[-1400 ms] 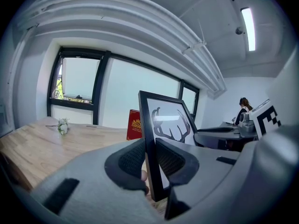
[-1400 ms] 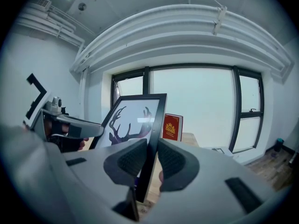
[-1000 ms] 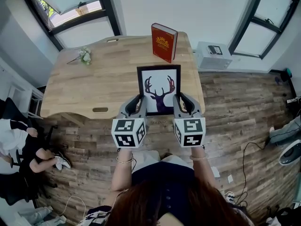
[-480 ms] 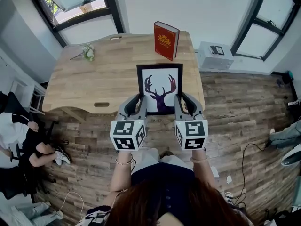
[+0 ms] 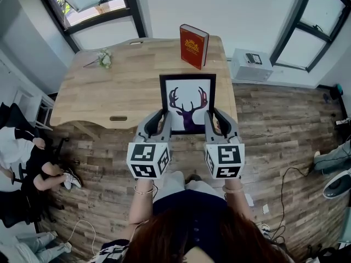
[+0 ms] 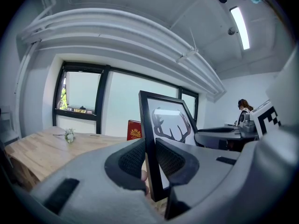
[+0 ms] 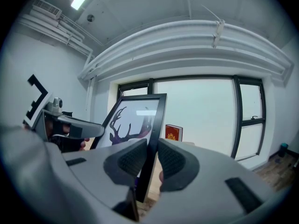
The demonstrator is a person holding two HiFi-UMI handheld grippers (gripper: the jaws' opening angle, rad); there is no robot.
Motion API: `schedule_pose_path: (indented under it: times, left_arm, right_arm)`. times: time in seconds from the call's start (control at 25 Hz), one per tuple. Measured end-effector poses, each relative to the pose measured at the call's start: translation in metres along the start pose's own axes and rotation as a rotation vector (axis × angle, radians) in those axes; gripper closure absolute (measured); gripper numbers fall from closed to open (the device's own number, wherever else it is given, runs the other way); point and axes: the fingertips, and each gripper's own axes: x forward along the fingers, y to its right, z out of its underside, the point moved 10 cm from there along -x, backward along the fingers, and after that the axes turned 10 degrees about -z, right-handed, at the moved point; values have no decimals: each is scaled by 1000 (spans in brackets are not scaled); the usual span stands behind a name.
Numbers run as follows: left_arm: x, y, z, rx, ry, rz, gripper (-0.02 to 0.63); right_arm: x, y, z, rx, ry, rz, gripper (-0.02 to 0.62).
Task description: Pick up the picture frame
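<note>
Wooden desk (image 5: pixel 109 92) ahead: my left gripper (image 5: pixel 159 119) and right gripper (image 5: pixel 214 119) clamp the picture frame (image 5: pixel 187 100) by its sides; red book (image 5: pixel 192 47) at 12 o'clock.

The head view looks steeply down on the surface (image 5: pixel 109 97) from above its near edge. Both gripper views sit low and close there, facing the far edge; all three share the picture frame (image 5: pixel 187 103).

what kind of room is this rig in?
Probably an office or studio: a wooden desk, big black-framed windows, a plank floor, and a person seated at the left.
</note>
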Motion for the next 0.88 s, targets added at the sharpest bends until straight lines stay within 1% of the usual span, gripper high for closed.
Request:
schedule_pose_path:
  times: [0.32,0.88]
  left_arm:
    - [-12,8,-4,4,20,-6,525]
    - [-17,11,-7,2,35,-12,525]
  right_arm:
    - [-14,-2,-4,-7,22,-3,518]
    - [-19,-2,-8,-17,33,-4,518]
